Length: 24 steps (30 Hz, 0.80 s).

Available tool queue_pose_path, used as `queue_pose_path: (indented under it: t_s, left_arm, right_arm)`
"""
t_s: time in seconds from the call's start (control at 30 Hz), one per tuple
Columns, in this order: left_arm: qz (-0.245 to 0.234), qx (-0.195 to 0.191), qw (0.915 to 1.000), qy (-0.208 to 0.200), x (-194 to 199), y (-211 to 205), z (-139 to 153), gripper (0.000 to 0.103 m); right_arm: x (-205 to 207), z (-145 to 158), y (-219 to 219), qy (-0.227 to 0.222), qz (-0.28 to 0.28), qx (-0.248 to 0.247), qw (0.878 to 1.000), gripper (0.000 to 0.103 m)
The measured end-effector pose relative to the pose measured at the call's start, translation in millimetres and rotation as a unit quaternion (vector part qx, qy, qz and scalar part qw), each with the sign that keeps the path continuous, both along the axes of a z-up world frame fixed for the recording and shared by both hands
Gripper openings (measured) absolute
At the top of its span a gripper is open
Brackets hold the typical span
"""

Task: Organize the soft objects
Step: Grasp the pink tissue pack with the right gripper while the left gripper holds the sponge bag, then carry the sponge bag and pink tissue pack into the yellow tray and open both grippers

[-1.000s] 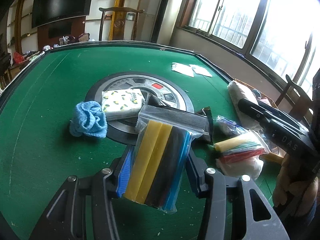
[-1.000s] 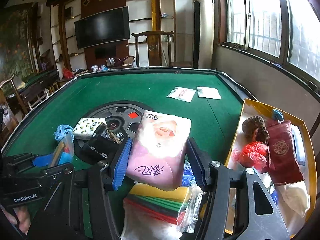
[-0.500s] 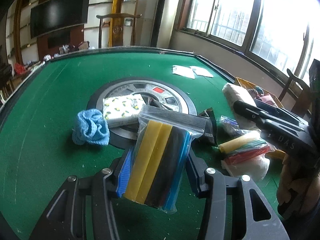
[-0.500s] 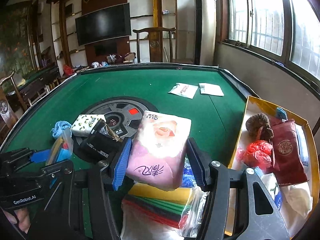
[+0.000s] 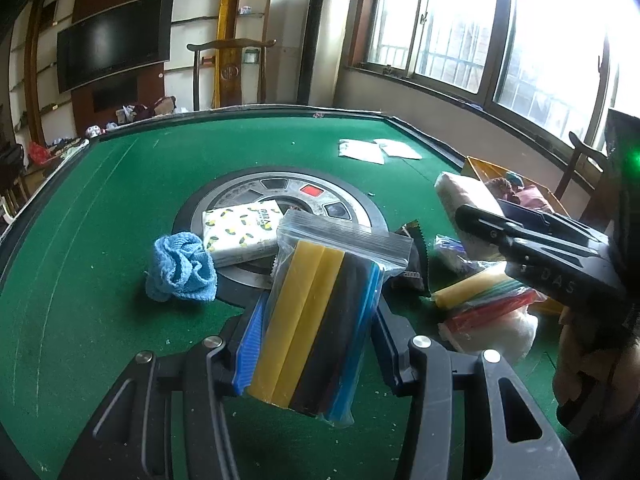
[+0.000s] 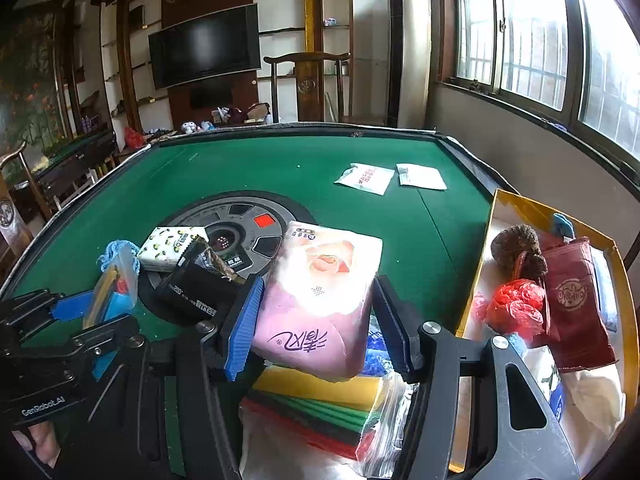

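Observation:
My left gripper [image 5: 316, 344] is shut on a zip bag of yellow, black and blue foam sheets [image 5: 320, 320], held above the green table [image 5: 120, 184]. My right gripper [image 6: 320, 324] is shut on a pink tissue pack [image 6: 320, 292], held above a zip bag of coloured sheets [image 6: 320, 408]. The right gripper also shows at the right of the left wrist view [image 5: 464, 216], and the left gripper at the left of the right wrist view [image 6: 60, 308]. A blue cloth [image 5: 180, 268] and a lemon-print tissue pack [image 5: 244, 232] lie on the table.
A yellow-rimmed box [image 6: 504, 216] at the table's right edge holds a brown furry thing [image 6: 516, 248], a red bag [image 6: 516, 308] and a maroon pouch [image 6: 572, 304]. A black packet [image 6: 196, 284] lies on the round centre plate [image 6: 240, 208]. Two white packets [image 6: 364, 178] lie far back.
Both grippers have risen slightly with their loads; the table and objects sit lower in both views. Both grips are unchanged.

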<state>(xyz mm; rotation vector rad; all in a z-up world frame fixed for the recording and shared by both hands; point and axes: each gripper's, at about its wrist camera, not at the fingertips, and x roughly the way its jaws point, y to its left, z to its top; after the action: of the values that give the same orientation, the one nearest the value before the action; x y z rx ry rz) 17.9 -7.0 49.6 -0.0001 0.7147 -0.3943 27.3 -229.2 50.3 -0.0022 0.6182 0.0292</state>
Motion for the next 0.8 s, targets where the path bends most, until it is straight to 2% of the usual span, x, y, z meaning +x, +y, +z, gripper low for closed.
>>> queue_pose_path:
  t_s: [0.43,0.8]
  left_arm:
    - [-0.006,-0.023,0.9997,-0.007,-9,-2,10,0.05]
    - [-0.045,-0.044,0.998,-0.007,-26,-40,22,0.05]
  right_arm:
    - [-6,10,-17,-0.012,-0.02,0.024,0.999,0.056]
    - [-37,36,-65,-0.059,-0.083,0.054,0.993,0.056]
